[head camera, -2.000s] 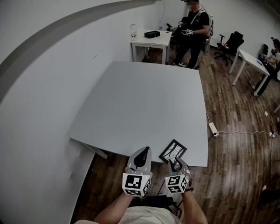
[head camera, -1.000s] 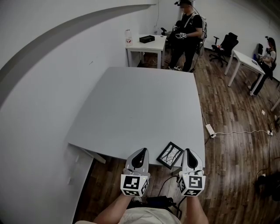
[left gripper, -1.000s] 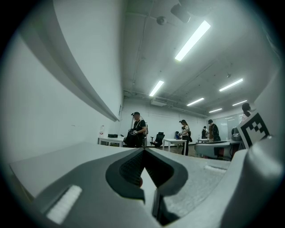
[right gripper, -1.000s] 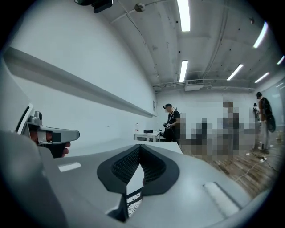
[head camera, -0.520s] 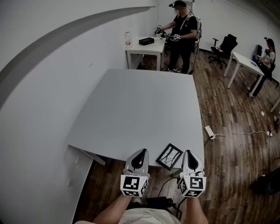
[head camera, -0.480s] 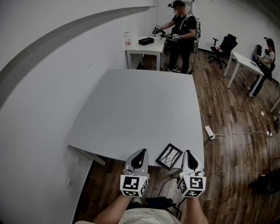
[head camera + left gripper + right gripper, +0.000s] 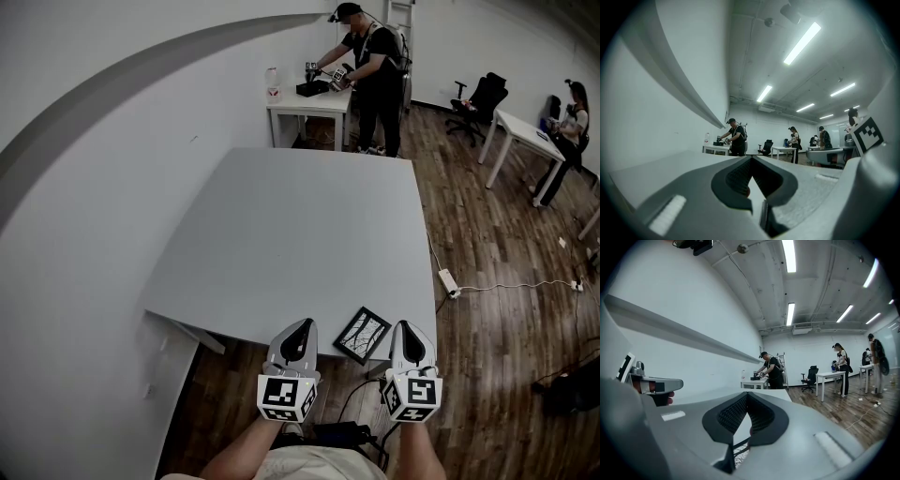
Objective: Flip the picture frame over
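Grey table [image 7: 281, 234] ahead bears the picture frame [image 7: 364, 335] at its near edge, slanting away rightward between my left tongs [image 7: 304, 322] and nearer right tongs [image 7: 404, 325], both closed and empty.

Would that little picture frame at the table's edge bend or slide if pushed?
Probably stiff: the picture frame keeps straight dark borders. Likely light, being thin and small beside the table. It may slide on that smooth top, and it sits right at the near edge.

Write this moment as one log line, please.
left gripper: shut, empty | right gripper: shut, empty | picture frame: flat at table near edge, between grippers
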A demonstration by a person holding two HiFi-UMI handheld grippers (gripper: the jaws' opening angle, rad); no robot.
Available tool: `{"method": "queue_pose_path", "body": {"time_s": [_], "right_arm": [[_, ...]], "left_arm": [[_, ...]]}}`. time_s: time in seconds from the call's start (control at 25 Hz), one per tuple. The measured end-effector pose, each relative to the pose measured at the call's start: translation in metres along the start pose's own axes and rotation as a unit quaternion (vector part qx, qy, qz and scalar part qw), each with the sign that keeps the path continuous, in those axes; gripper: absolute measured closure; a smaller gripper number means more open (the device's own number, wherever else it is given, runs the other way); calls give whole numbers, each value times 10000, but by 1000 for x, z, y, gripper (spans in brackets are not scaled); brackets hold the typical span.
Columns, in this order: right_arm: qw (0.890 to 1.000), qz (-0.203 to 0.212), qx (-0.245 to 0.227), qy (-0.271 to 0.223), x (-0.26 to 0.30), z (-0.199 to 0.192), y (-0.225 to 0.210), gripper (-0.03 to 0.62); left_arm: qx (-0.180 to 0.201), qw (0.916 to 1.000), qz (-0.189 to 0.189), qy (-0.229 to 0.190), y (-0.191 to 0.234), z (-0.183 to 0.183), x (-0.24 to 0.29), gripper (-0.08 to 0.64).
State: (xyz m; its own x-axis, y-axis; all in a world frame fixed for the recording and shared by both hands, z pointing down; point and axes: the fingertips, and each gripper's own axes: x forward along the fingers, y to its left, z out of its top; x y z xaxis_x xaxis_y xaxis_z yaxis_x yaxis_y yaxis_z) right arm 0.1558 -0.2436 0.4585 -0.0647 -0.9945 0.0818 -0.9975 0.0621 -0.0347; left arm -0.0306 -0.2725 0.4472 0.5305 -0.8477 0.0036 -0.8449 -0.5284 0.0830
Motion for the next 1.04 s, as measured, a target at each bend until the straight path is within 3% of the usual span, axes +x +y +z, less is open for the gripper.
{"method": "queue_pose_path", "body": {"time_s": [1.04], "right_arm": [[9999, -43, -96, 133, -1, -8, -1, 569]], "left_arm": [[19, 10000, 0, -30, 2, 4, 0, 560]]}}
